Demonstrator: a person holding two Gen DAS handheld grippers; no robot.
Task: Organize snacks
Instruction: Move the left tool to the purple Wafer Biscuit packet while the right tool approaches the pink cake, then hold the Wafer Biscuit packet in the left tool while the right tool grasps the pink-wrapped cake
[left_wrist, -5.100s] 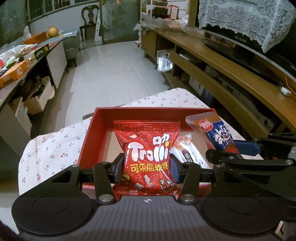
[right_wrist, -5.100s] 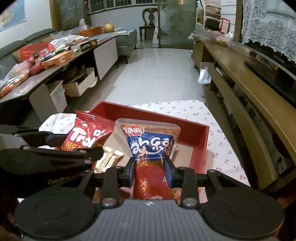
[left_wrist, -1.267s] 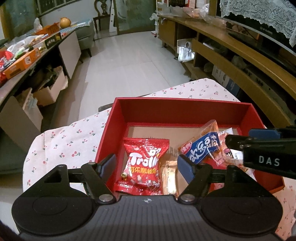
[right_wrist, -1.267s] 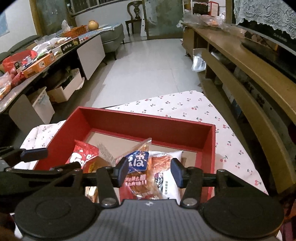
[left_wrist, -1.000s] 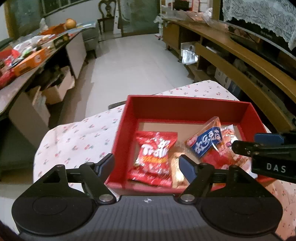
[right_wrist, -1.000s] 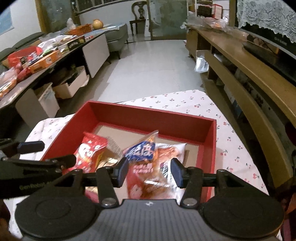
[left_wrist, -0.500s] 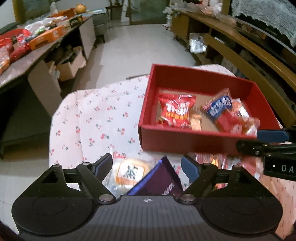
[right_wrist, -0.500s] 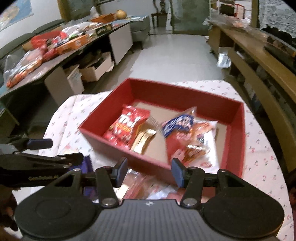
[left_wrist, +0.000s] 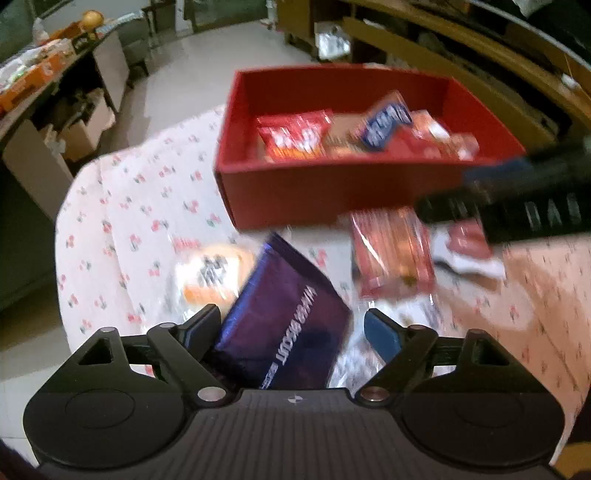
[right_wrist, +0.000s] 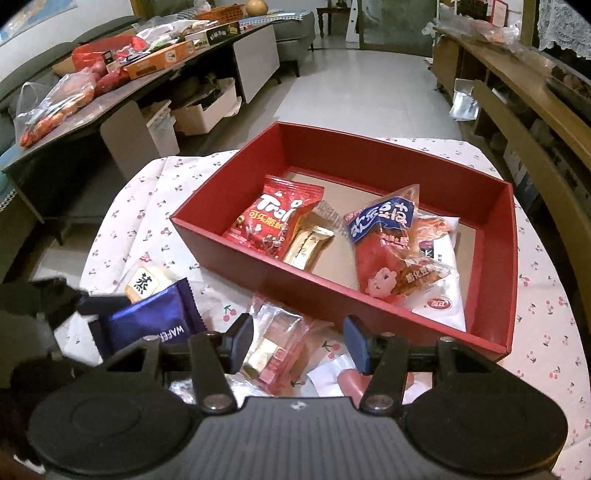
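A red box (right_wrist: 384, 299) on the cherry-print cloth holds a red Trolli bag (right_wrist: 275, 218), a gold bar (right_wrist: 308, 245) and a blue-and-red snack bag (right_wrist: 384, 240). The box also shows in the left wrist view (left_wrist: 314, 199). My left gripper (left_wrist: 291, 328) is open, its jaws on either side of a purple wafer pack (left_wrist: 288, 321) lying on the cloth, also seen in the right wrist view (right_wrist: 155, 321). My right gripper (right_wrist: 299, 341) is open over a clear pack of red-orange snacks (right_wrist: 280, 345) in front of the box.
A round tea-cake pack (right_wrist: 147, 282) lies left of the wafer pack. A red-and-white wrapper (left_wrist: 469, 247) lies at the right of the loose snacks. A cluttered side table (right_wrist: 110, 70) stands at the left, wooden shelving (right_wrist: 535, 122) at the right.
Both grippers let go of their bags in the box, opened and drew back and down. The left one now straddles the purple wafer pack; the right one is over the clear pack.
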